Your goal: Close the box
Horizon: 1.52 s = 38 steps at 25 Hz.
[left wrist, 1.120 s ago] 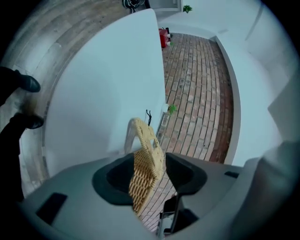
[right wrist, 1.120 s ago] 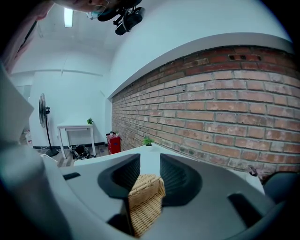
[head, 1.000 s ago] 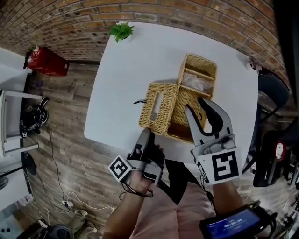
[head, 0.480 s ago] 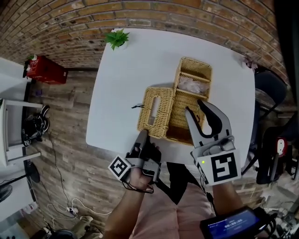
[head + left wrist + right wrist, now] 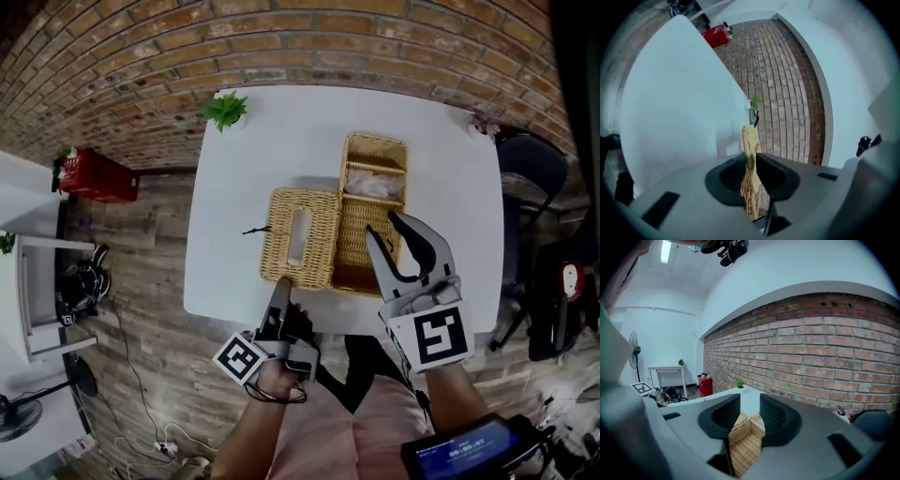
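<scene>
Left gripper (image 5: 751, 161) jaws just closed on the tan woven wicker lid (image 5: 298, 236), 6 o'clock edge. Right gripper (image 5: 749, 420) clamps the tan wicker box (image 5: 375, 140) by its near wall. Likely light, stiffish, grippy weave; hold by the rims.

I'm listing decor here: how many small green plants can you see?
2: one plant at the far-left corner of the white table; a second plant on the small side table. More may be hidden.
</scene>
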Each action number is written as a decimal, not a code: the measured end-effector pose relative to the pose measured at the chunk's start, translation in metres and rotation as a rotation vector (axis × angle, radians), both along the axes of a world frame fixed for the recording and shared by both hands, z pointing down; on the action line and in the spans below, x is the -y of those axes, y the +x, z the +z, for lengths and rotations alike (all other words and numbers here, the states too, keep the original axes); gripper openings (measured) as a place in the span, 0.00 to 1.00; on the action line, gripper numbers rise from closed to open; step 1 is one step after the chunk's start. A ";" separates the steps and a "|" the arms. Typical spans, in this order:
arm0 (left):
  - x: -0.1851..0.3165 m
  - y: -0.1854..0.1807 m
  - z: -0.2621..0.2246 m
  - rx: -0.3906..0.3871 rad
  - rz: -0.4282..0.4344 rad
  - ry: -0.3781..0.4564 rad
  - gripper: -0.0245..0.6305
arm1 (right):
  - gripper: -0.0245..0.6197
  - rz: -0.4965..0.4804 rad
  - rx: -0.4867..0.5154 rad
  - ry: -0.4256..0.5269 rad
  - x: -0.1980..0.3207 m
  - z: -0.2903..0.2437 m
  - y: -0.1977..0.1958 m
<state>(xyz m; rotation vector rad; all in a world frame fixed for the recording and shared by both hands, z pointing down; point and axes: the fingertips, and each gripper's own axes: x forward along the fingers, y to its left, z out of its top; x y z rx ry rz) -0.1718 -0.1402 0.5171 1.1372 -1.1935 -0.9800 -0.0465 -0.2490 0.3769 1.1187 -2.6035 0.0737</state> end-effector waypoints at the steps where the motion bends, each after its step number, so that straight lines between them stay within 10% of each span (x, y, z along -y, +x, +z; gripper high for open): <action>1: 0.000 0.000 -0.004 0.028 0.014 0.008 0.15 | 0.24 0.000 0.002 0.000 -0.001 0.000 0.000; 16: -0.002 0.028 -0.067 0.553 0.310 0.181 0.15 | 0.31 -0.073 0.108 -0.109 -0.029 -0.003 -0.003; 38: -0.004 0.085 -0.091 0.834 0.538 0.321 0.21 | 0.60 -0.337 0.287 -0.437 -0.062 0.016 -0.025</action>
